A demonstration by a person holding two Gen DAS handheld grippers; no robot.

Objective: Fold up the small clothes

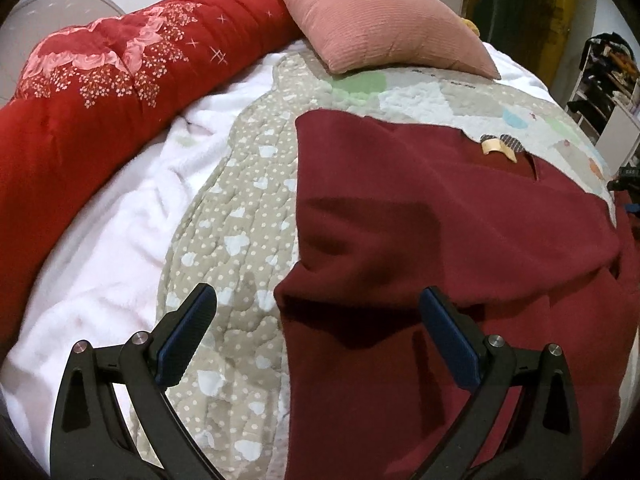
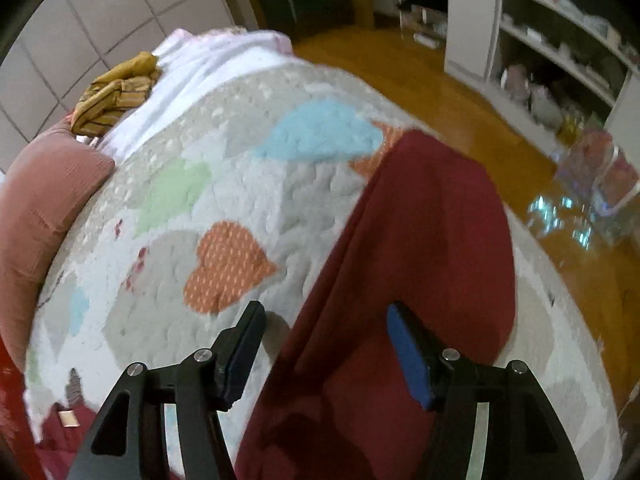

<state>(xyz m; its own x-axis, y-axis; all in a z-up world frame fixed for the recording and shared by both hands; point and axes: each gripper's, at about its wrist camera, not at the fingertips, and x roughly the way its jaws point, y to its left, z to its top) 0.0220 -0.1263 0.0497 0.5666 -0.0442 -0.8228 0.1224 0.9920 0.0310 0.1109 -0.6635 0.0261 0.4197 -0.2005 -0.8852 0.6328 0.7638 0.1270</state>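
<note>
A plain dark red garment lies on a beige quilt dotted white with pale hearts. The pillow is dusty pink; the comforter is red with pink flowers.

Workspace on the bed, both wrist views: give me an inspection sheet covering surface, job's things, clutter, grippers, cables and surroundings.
Surface: patchwork quilt with hearts and dots, over a white fleece blanket.
Job's things: dark red garment spread flat on the quilt, label at its neck; one sleeve stretches out toward the bed's edge in the right wrist view.
Clutter: pink cushion, red floral duvet, crumpled yellow striped cloth.
Grippers: left gripper open, empty, over the garment's edge; right gripper open, empty, over the sleeve.
Cables: nothing seen.
Surroundings: tiled wall, wooden floor, white shelves holding blurred items.
</note>
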